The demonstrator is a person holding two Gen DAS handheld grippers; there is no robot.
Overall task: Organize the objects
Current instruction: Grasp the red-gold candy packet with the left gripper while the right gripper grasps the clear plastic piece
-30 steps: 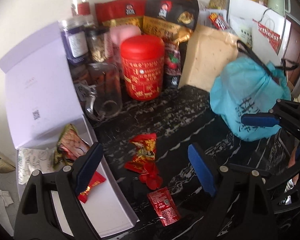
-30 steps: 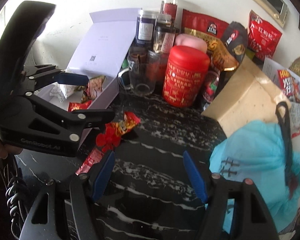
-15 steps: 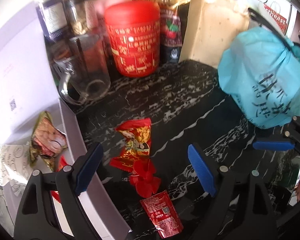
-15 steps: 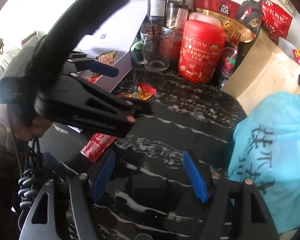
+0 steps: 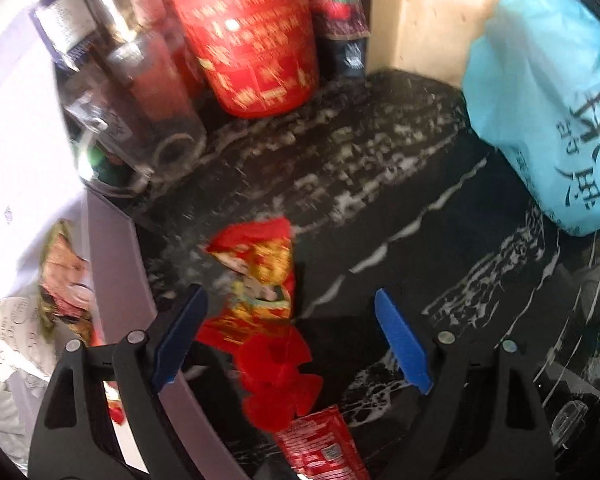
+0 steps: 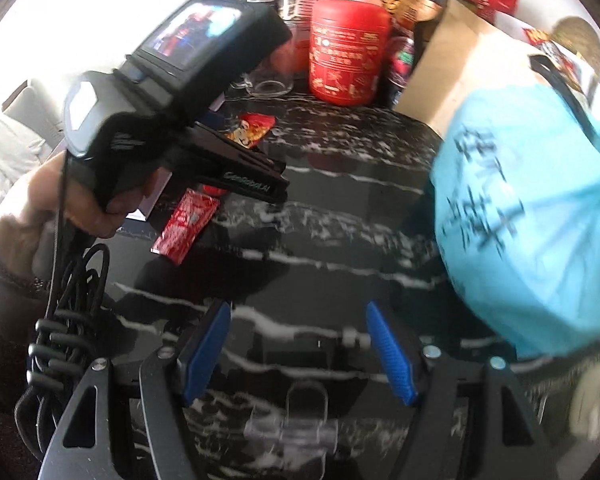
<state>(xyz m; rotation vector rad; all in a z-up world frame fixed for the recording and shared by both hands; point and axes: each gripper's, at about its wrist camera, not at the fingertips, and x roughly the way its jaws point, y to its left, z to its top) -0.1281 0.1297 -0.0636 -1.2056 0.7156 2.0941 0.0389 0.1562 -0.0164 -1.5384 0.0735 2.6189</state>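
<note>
A red and gold candy wrapper lies on the black marble counter, with a red flat packet just in front of it. My left gripper is open and hovers low over the wrapper, its fingers on either side. An open lilac box with snack packets inside sits at the left. My right gripper is open and empty over bare counter. In its view the wrapper and the packet show beside the left gripper's body.
A red canister, a glass mug, jars and snack bags stand at the back. A tan box and a blue plastic bag crowd the right. A clear plastic piece lies under the right gripper.
My left gripper has moved forward and down toward the candy wrapper, which now lies between its fingers. My right gripper has drawn back and turned right.
</note>
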